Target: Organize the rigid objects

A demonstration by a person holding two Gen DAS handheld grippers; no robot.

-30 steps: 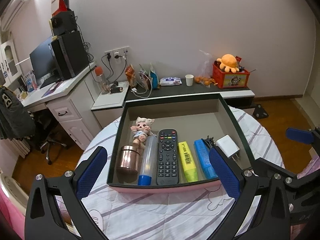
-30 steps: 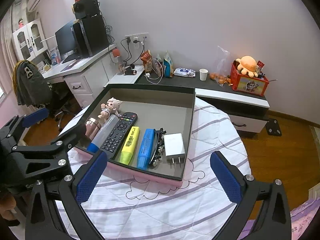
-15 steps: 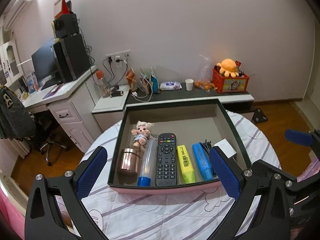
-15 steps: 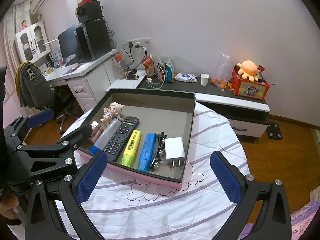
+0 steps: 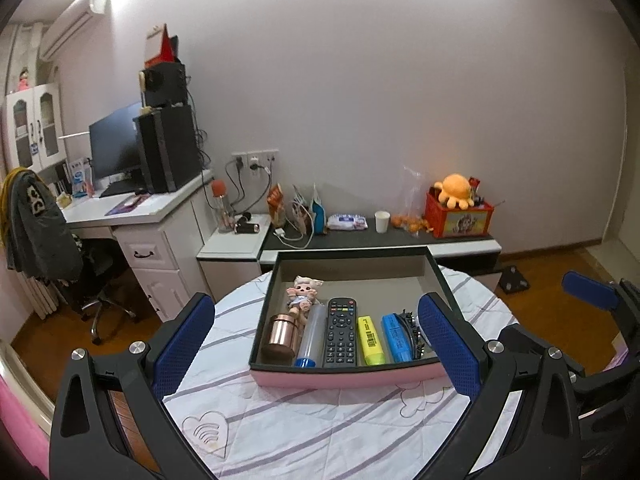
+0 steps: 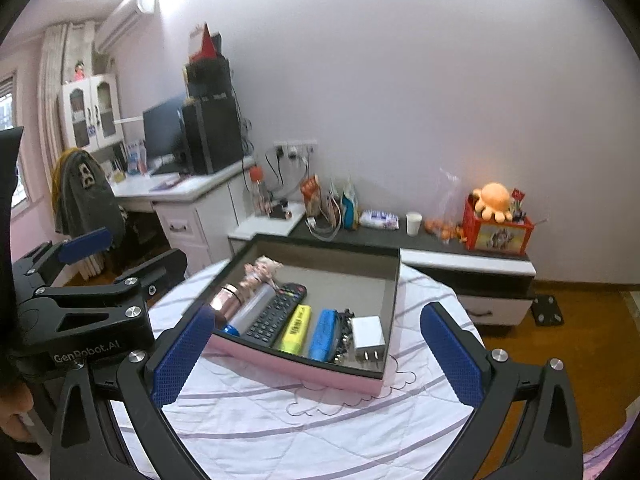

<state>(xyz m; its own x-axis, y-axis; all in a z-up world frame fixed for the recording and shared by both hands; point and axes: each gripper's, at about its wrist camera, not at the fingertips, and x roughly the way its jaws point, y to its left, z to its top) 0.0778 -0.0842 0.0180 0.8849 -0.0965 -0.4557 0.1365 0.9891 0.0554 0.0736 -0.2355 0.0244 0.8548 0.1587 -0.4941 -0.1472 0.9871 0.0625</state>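
Note:
A dark tray with a pink front wall [image 5: 348, 378] sits on the round table. In it, left to right, lie a copper jar [image 5: 282, 336], a clear tube with a blue cap [image 5: 312, 336], a black remote [image 5: 340, 334], a yellow highlighter [image 5: 370, 336], a blue highlighter [image 5: 396, 338] and a black clip [image 5: 414, 332]. A small doll [image 5: 305, 292] lies behind the jar. A white charger [image 6: 368, 338] rests at the tray's right end. My left gripper [image 5: 316, 320] and right gripper [image 6: 318, 316] both hang open and empty above the tablecloth, short of the tray [image 6: 296, 364].
The table wears a white cloth with purple stripes [image 5: 320, 420]. Behind it runs a low dark cabinet [image 5: 360, 236] with snacks, a cup and a red box holding an orange plush [image 5: 456, 208]. A white desk [image 5: 132, 216] and a chair [image 5: 48, 232] stand left. A hand [image 6: 16, 412] shows at the left.
Both grippers have drawn back and risen away from the tray, which now looks smaller and farther off. Both stay open. The tray's contents have not moved.

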